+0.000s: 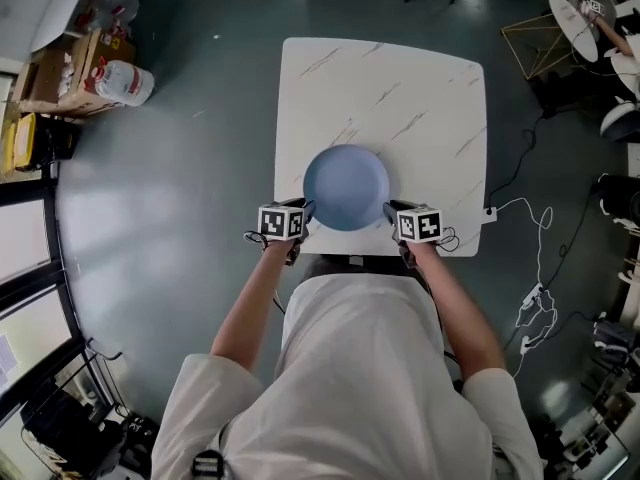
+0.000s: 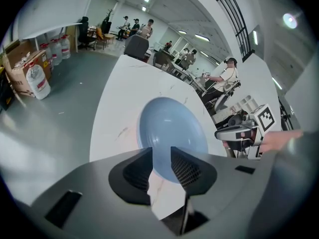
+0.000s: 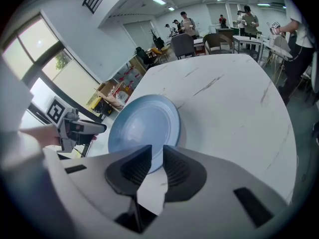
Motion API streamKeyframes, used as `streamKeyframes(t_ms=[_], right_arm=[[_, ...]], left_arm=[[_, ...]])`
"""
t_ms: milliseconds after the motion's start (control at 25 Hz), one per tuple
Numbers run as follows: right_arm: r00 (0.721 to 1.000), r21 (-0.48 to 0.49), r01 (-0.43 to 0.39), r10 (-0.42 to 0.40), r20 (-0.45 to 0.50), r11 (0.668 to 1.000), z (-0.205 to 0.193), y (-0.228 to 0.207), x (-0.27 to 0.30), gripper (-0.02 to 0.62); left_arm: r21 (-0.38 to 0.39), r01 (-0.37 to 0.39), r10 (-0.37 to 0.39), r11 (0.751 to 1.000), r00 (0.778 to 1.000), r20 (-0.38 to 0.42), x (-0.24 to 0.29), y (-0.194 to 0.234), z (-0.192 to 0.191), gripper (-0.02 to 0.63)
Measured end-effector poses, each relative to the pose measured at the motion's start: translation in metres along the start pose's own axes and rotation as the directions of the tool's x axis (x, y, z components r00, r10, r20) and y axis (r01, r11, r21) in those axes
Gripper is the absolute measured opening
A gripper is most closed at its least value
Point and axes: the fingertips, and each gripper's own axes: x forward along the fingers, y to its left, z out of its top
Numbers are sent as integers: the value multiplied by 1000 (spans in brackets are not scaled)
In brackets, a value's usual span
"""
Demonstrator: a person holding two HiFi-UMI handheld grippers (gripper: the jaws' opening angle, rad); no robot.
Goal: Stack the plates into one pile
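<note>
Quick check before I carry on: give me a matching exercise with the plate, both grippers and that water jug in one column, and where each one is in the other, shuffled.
Things:
1. blue plate
2. left gripper
3. right gripper
4. water jug

Places:
A. off the table, by the cardboard boxes
B. at the plate's right rim, jaws apart, nothing gripped
C. on the table, close to the edge nearest the grippers
D. at the plate's left rim, jaws apart, nothing gripped

Pairs: 1-C, 2-D, 3-B, 4-A
</note>
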Motion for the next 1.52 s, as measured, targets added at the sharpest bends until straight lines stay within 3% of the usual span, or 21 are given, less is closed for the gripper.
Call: streamKeyframes(t_ms=[400, 600, 840, 1080, 1240, 1400, 1520], right_arm=[[992, 79, -52, 42, 122, 995, -18, -8, -38, 32], [978, 10, -125, 122, 169, 992, -16, -4, -67, 26], [946, -62, -128, 141, 291, 990, -2, 0, -112, 26], [936, -197, -113, 171, 308, 974, -29, 9, -146, 28], [932, -241, -112, 186, 311, 964, -50, 17, -159, 28], [927, -300, -70, 174, 334, 951, -73, 15, -178, 28], [907, -342, -23, 164, 388, 940, -80, 13, -199, 28]], left_arm=[[-1, 31, -31, 1000, 998, 51, -5, -10, -13, 43], [-16, 78, -76, 997, 991, 110, -16, -29, -11, 15], [-12, 45, -41, 999, 978, 205, -51, -50, -13, 13], [-20, 3, 3, 1000, 954, 300, -73, -85, -46, 14], [48, -22, 1, 999, 917, 399, -97, -117, -59, 14], [149, -80, -10, 986, 853, 522, -128, -156, -72, 14], [204, -163, 12, 965, 808, 589, -148, -181, -86, 14]])
